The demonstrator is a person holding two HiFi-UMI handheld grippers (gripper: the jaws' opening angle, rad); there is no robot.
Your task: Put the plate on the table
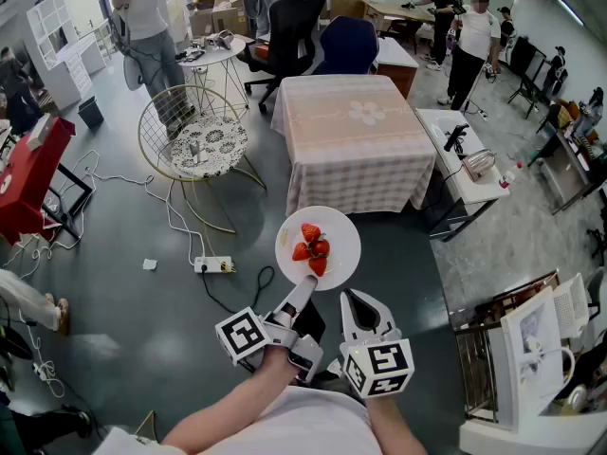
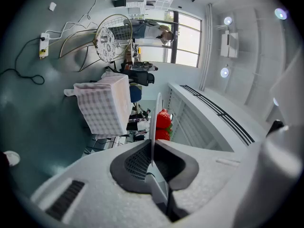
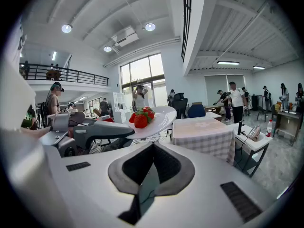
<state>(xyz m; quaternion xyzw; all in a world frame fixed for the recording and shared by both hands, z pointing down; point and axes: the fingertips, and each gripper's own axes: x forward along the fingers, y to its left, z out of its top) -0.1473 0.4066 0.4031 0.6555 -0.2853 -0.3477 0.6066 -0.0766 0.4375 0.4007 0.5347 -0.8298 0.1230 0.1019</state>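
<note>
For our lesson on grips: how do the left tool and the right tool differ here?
The left tool pinches the plate's rim; the right tool grips nothing. The left tool reaches the plate; the right tool lies short of it. Both have white bodies.

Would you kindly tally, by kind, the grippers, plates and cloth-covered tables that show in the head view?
Grippers: 2, the left gripper and the right gripper
Plates: 1, the plate
Cloth-covered tables: 1, the cloth-covered table
Total: 4
</note>
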